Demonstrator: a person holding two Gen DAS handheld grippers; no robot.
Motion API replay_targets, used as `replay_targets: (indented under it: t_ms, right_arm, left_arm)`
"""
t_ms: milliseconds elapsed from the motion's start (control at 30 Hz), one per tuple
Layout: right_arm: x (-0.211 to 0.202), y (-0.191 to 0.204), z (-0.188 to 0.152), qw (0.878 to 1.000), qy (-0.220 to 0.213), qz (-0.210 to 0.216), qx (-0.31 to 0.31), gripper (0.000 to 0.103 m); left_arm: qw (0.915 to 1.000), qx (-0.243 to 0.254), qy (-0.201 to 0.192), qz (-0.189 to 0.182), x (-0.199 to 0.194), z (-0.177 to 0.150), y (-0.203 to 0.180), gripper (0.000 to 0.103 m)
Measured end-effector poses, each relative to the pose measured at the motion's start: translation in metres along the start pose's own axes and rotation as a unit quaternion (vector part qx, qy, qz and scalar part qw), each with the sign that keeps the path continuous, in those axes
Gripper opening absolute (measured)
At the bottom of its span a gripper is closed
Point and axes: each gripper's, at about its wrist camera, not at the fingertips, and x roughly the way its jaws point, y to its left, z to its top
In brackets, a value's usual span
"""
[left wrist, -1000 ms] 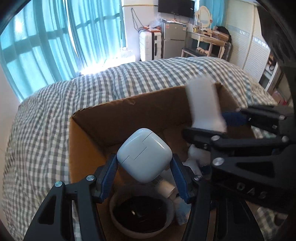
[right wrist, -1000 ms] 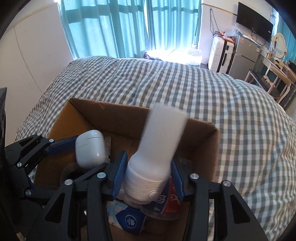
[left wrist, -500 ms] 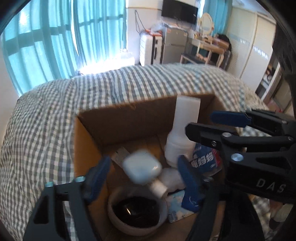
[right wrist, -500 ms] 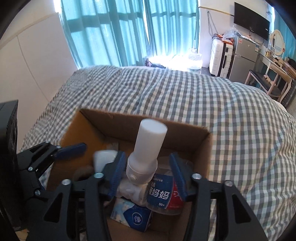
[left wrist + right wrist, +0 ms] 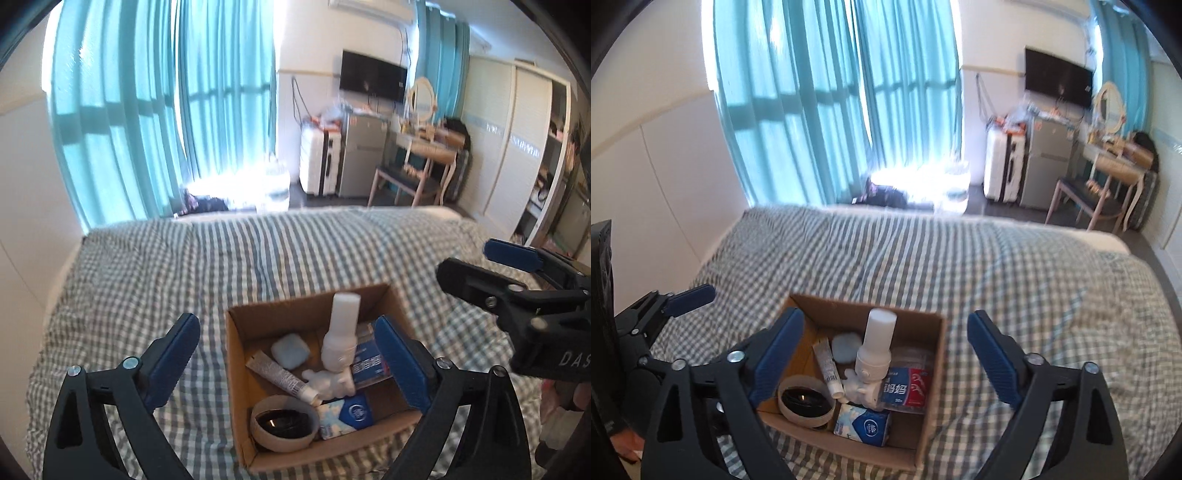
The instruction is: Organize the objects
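Observation:
A cardboard box stands on the checked bed. In it are a white earbud case, an upright white bottle, a small tube, a round bowl with a dark inside, a tissue pack and a red-and-blue labelled jar. My left gripper is open and empty, raised above the box. My right gripper is open and empty, also raised; it shows at the right of the left wrist view.
The grey-and-white checked bedspread spreads around the box. Beyond the bed are teal curtains, a white suitcase, a small fridge and a dressing table with a chair.
Both grippers opened and let go: the earbud case and the white bottle now rest in the box. Both grippers then rose and drew back from the box.

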Motion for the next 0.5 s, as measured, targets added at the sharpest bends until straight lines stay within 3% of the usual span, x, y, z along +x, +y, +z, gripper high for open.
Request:
replay_targets:
  t_ms: [333,500]
  right_arm:
    - [-0.125,-0.011,0.008,0.995,-0.095,-0.029,0.006,0.1]
    - [-0.16,-0.015,-0.001,0.993,-0.111,-0.048,-0.001,0.101]
  left_arm:
    - [0.9953,0.008,-0.094,0.024,-0.104,0.014,-0.018,0.102]
    - [0.9926,0.007,-0.119,0.024,-0.138,0.008,-0.023,0.103]
